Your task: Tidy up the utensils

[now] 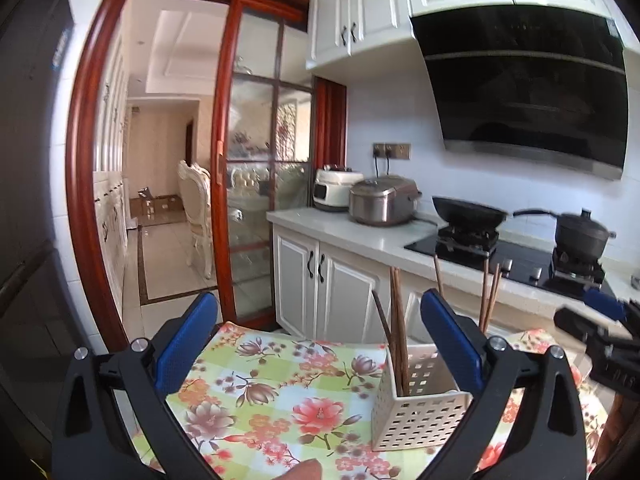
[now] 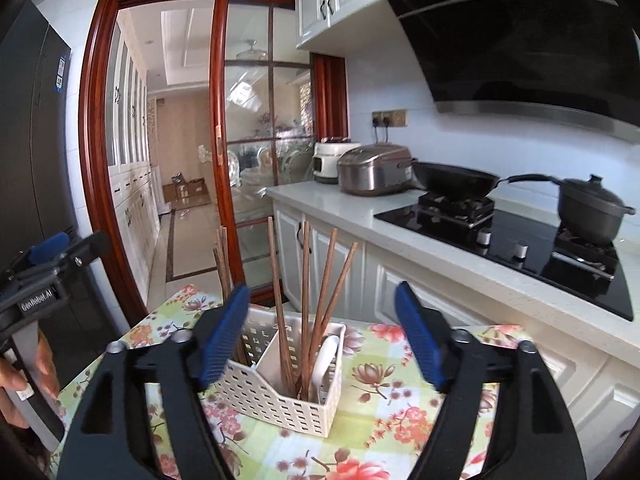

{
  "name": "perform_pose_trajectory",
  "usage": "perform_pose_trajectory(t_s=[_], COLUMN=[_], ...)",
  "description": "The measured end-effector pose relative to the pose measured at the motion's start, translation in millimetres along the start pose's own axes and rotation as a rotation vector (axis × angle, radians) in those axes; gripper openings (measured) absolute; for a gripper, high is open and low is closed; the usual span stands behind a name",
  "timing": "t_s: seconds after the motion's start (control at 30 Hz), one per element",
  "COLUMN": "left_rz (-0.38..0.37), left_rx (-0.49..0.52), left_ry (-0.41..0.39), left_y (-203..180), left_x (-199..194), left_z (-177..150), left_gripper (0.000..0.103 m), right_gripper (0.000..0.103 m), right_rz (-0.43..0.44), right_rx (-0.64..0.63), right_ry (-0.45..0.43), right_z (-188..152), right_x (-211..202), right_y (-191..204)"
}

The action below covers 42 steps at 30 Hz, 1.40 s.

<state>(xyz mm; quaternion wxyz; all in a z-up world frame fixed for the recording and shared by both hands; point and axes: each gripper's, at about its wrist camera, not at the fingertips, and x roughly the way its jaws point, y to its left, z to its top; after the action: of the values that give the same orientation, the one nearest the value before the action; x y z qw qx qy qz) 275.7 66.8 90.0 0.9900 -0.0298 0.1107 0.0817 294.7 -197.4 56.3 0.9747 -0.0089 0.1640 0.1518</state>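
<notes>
Left tool [image 1: 320,328]: jaws spread wide, nothing gripped.
Right tool [image 2: 322,320]: jaws spread wide, nothing gripped.
Chopsticks [image 2: 306,300]: stood upright in white basket [image 2: 280,396], at 12 o'clock of right tool.
Surface [image 1: 280,380]: floral cloth.

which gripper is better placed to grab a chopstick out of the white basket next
Probably the right gripper: its open jaws frame the white basket, with the chopsticks standing between them. The left gripper is also open, but the basket sits off toward one jaw, with mostly bare tablecloth ahead.

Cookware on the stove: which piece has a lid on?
The dark pot on the right burner: it wears a knobbed lid. The black wok on the left burner, beside the steel rice cooker, sits open, with no lid.
</notes>
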Motion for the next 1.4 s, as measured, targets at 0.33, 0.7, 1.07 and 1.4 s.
perform_pose_trajectory(t_s=[0.33,0.7,1.07,1.4], left_rz=[-0.075,-0.128,-0.113,-0.122], left_rx=[0.086,0.083,0.085,0.084], left_ry=[0.076,0.172,0.166,0.173], left_y=[-27,-36,-40,-38], left_x=[-24,-21,-32,-32], left_z=[-45,-72,-65,-66], left_gripper=[0.098,0.098,0.098,0.098], right_gripper=[0.084,0.084,0.084,0.084], right_rz=[-0.011,-0.014,-0.011,-0.006], right_rx=[-0.019,0.037,0.028,0.025], right_ry=[0.075,0.138,0.148,0.144], right_z=[-47,-56,-49,-49], right_x=[-12,-18,-30,-30], right_y=[16,-11,-2,1])
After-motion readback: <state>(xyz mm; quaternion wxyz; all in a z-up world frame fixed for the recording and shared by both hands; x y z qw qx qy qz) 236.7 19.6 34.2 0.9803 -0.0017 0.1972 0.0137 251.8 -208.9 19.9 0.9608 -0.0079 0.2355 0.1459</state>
